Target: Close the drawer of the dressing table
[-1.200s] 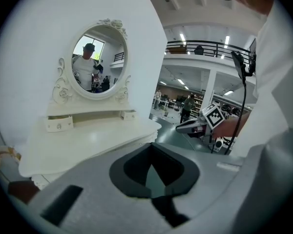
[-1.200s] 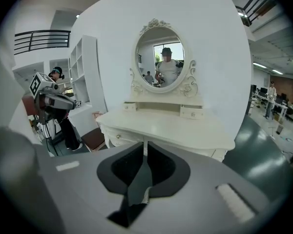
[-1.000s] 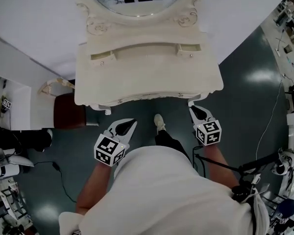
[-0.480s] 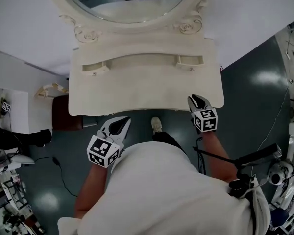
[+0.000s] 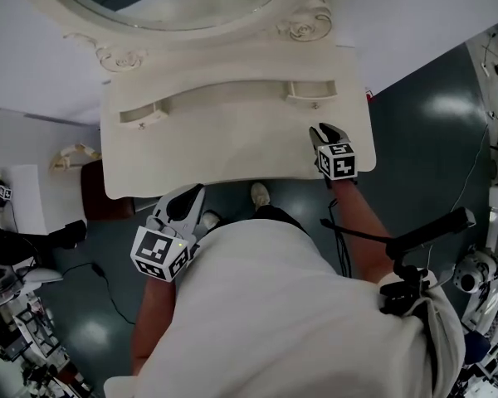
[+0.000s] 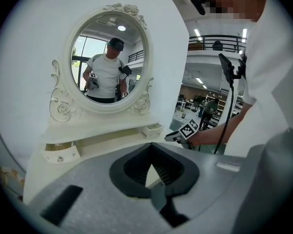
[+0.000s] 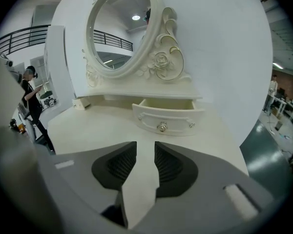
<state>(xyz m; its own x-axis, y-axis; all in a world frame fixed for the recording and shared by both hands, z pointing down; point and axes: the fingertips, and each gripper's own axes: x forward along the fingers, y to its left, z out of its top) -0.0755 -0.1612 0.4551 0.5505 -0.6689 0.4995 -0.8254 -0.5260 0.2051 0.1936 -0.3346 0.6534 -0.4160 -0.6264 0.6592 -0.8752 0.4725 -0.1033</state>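
- Right gripper [image 5: 324, 133]: I have it over the rear right part of the dressing table [image 5: 224, 152], pointing down and forward at the small drawer [image 5: 313, 93]. I judge this to be the line-up for a straight push on the drawer front.
- Right jaws: they are opening. A clear gap runs between the pads and nothing is in it; only the table top shows through. A push needs no grip, so either jaw tip could meet the panel.
- Drawer position: it stands pulled out of the shelf [image 7: 151, 97] under the mirror [image 7: 118, 30], on the table's right side. Its knob [image 7: 161, 126] faces the right gripper, which is near the front panel but not touching it.
- Drawer contents: the interior I can see is bare. The floor just behind the front panel is hidden.
- Left gripper [image 5: 195, 196]: it hangs off the table's front edge, over the floor, well apart from the drawer. Its tips are together with nothing held. I read it as parked clear of the work.
- Second small drawer [image 6: 58, 152]: it sits at the shelf's left end. I cannot tell its contents.
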